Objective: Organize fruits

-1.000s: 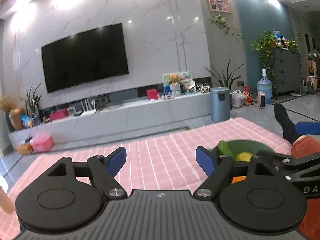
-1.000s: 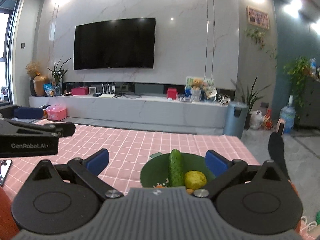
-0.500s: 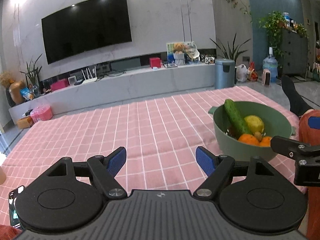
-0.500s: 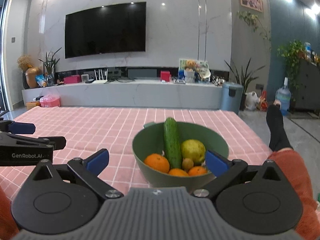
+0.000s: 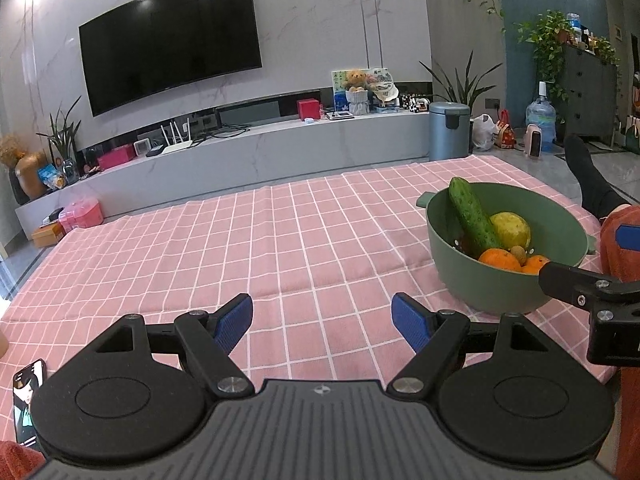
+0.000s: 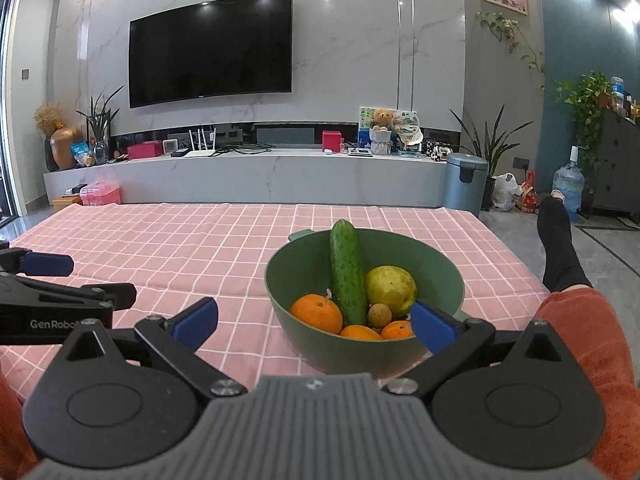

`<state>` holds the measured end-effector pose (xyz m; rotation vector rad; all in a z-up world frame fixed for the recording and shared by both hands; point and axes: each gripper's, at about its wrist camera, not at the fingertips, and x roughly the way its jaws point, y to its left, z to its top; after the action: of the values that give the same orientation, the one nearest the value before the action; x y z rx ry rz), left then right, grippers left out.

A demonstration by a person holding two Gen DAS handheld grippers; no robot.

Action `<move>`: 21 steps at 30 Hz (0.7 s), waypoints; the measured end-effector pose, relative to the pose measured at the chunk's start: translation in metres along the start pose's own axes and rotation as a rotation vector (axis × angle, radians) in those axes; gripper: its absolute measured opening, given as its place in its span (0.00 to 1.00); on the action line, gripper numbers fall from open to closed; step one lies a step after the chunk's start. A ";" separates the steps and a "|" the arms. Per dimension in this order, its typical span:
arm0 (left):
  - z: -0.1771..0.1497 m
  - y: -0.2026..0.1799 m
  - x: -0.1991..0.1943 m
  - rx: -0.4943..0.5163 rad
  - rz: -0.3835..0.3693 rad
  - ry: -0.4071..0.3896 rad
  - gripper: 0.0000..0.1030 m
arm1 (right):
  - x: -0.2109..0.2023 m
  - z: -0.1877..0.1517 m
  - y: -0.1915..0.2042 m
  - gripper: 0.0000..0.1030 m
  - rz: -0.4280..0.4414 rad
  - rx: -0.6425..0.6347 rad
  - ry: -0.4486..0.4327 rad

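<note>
My right gripper (image 6: 314, 320) hangs spread and empty just short of the green bowl (image 6: 440, 268), lined up, I judge, for a first pick. Between its fingers lie the cucumber (image 6: 346, 270) leaning on the far rim, a pear (image 6: 390, 286), oranges (image 6: 316, 312) and a small brown fruit (image 6: 379, 315), all heaped in the bowl. My left gripper (image 5: 322, 322), also spread and empty, waits over the bare pink checked cloth (image 5: 280, 240) on the worktop, bowl off to its right.
</note>
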<state>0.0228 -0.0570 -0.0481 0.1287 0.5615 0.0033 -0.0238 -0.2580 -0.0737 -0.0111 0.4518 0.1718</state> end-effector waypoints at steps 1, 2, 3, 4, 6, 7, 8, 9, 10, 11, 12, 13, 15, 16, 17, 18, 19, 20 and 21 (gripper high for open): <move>0.000 0.001 -0.001 -0.001 -0.002 0.000 0.90 | 0.000 0.000 0.000 0.96 0.000 0.002 0.001; 0.000 0.001 -0.001 -0.002 -0.003 0.000 0.90 | 0.000 0.000 -0.001 0.96 0.000 0.003 0.001; 0.001 0.001 -0.001 -0.003 -0.004 0.001 0.90 | 0.000 0.000 -0.002 0.96 0.000 0.004 0.001; 0.001 0.001 -0.002 -0.002 -0.003 0.001 0.90 | 0.000 0.000 -0.002 0.96 -0.001 0.005 0.000; 0.001 0.001 -0.001 -0.002 -0.003 0.001 0.90 | 0.000 0.000 -0.002 0.96 0.000 0.005 0.001; 0.002 0.001 -0.002 -0.003 -0.002 -0.001 0.90 | 0.000 0.000 -0.002 0.96 0.000 0.005 0.001; 0.003 0.001 -0.002 -0.004 -0.002 -0.001 0.90 | 0.000 0.000 -0.002 0.96 0.000 0.005 0.001; 0.004 0.001 -0.002 -0.005 -0.002 -0.001 0.90 | 0.000 0.000 -0.002 0.96 0.000 0.005 0.000; 0.004 0.002 -0.002 -0.006 -0.003 -0.002 0.90 | 0.000 0.000 -0.002 0.96 0.000 0.006 0.000; 0.005 0.002 -0.003 -0.008 -0.004 -0.002 0.90 | 0.000 0.000 -0.002 0.96 0.000 0.006 0.001; 0.005 0.002 -0.003 -0.009 -0.005 -0.001 0.90 | 0.000 0.000 -0.002 0.96 0.000 0.006 0.001; 0.005 0.003 -0.003 -0.010 -0.005 -0.002 0.90 | 0.000 0.000 -0.002 0.96 0.000 0.006 0.001; 0.005 0.003 -0.003 -0.009 -0.004 -0.001 0.90 | 0.001 -0.001 -0.003 0.96 0.002 0.009 0.002; 0.005 0.003 -0.003 -0.009 -0.004 0.000 0.90 | 0.001 -0.001 -0.003 0.96 0.002 0.010 0.003; 0.005 0.003 -0.003 -0.009 -0.004 0.000 0.90 | 0.001 -0.001 -0.003 0.96 0.003 0.010 0.004; 0.005 0.003 -0.003 -0.010 -0.004 0.000 0.90 | 0.001 -0.001 -0.003 0.96 0.003 0.010 0.004; 0.006 0.003 -0.003 -0.010 -0.005 -0.001 0.90 | 0.001 -0.001 -0.003 0.96 0.004 0.010 0.004; 0.006 0.003 -0.003 -0.009 -0.005 -0.001 0.90 | 0.002 -0.002 -0.003 0.96 0.005 0.011 0.004; 0.006 0.003 -0.003 -0.009 -0.004 -0.002 0.90 | 0.002 -0.002 -0.003 0.96 0.006 0.011 0.005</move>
<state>0.0235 -0.0548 -0.0416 0.1188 0.5594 0.0016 -0.0225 -0.2610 -0.0762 0.0006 0.4578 0.1750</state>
